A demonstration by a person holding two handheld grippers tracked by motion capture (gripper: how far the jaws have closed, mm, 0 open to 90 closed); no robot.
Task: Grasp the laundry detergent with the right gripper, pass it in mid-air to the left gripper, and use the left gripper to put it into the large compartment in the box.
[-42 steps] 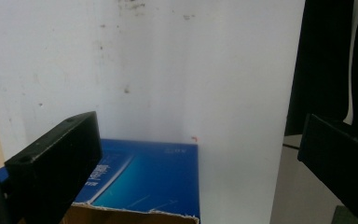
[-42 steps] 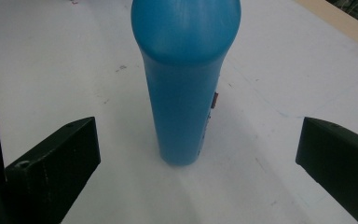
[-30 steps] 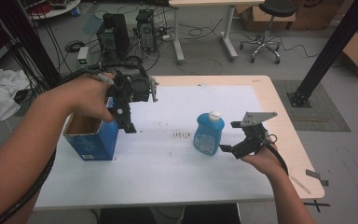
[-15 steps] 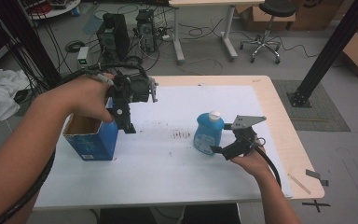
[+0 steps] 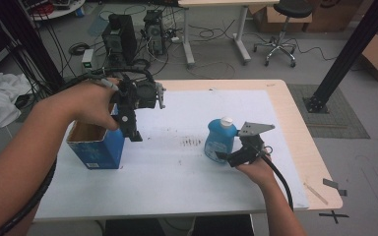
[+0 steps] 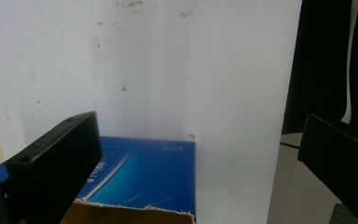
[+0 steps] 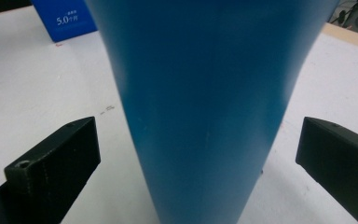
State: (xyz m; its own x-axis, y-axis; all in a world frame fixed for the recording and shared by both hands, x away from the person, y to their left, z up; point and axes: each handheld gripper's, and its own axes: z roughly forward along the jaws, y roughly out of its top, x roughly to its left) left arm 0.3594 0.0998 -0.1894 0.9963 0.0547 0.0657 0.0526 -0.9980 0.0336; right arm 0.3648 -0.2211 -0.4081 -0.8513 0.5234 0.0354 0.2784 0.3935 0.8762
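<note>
Room: workshop floor behind, computer towers [image 5: 133,29], a rolling stool [image 5: 283,19] and loose cables beyond the far edge.
Surface: wooden table [image 5: 295,123] under a white sheet [image 5: 192,172], lightly scuffed near the middle.
Far left: blue carton [image 5: 97,146], top torn open, upright on the sheet's left part.
Left gripper [image 5: 134,133]: held above the carton's right side, pointing down; jaws wide apart with nothing between them; in the left gripper view the carton's blue side [image 6: 149,172] lies low between the jaws, white sheet beyond.
Centre: bare sheet with a patch of dark marks [image 5: 192,142].
Blue bottle [image 5: 220,140]: upright right of centre, white cap up, well apart from the carton.
Right gripper [image 5: 220,156]: level at the bottle's lower body, coming from the right; jaws spread, one on each side of the bottle [image 7: 209,107], neither pad seen touching.
Key relation: bottle dead ahead of the right jaws, long axis vertical and across the closing line.
Nearer hand: right, by far.
Likely next: squeeze shut on the bottle's body, kept low enough not to tip it.
</note>
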